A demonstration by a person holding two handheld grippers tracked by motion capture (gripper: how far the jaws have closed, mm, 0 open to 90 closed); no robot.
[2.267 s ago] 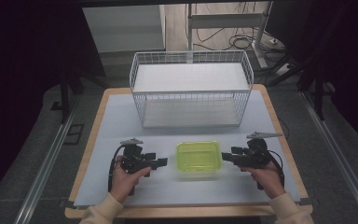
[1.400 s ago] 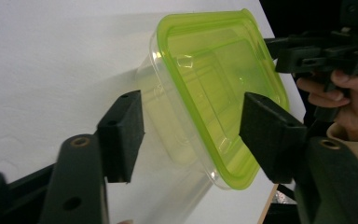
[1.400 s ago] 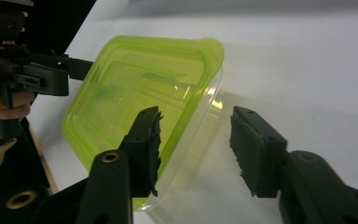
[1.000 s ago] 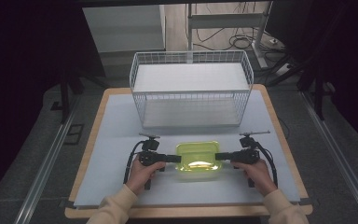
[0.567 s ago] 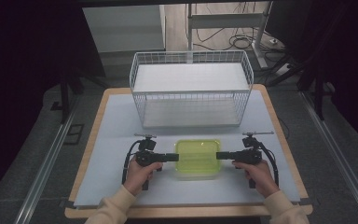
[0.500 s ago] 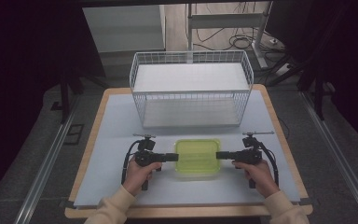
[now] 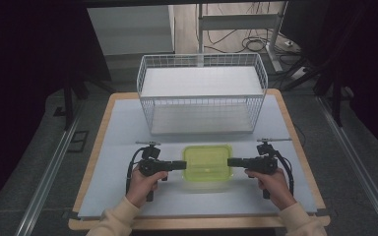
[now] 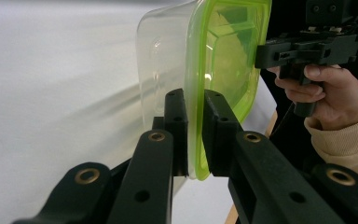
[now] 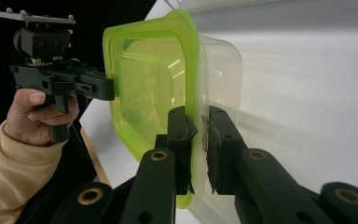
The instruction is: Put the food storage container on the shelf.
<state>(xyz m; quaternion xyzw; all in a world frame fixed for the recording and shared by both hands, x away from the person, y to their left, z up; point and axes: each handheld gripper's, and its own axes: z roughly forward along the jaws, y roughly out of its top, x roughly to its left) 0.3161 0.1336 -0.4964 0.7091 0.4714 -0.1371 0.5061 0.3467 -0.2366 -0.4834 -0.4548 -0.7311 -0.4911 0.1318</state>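
A clear plastic container with a green lid [image 7: 207,163] sits at the table's front centre, with a shadow under its near edge. My left gripper [image 7: 183,164] points right and is shut on the left lid rim. In the left gripper view the gripper [image 8: 195,100] clamps the container [image 8: 223,51]. My right gripper [image 7: 230,162] points left, and its jaws have been closing over the last second. In the right gripper view the gripper [image 9: 196,116] pinches the container's [image 9: 144,74] other rim. Each gripper view shows the opposite gripper gripping the far side.
A white wire basket [image 7: 202,58] stands behind the container, open at the top. A white sheet [image 7: 123,132] covers the wooden table [image 7: 92,152]. Cables trail from both grippers. Metal rails run along the floor on both sides.
Both grippers moved in from the container's sides and closed on its lid rim. The container has shifted slightly since one second ago.
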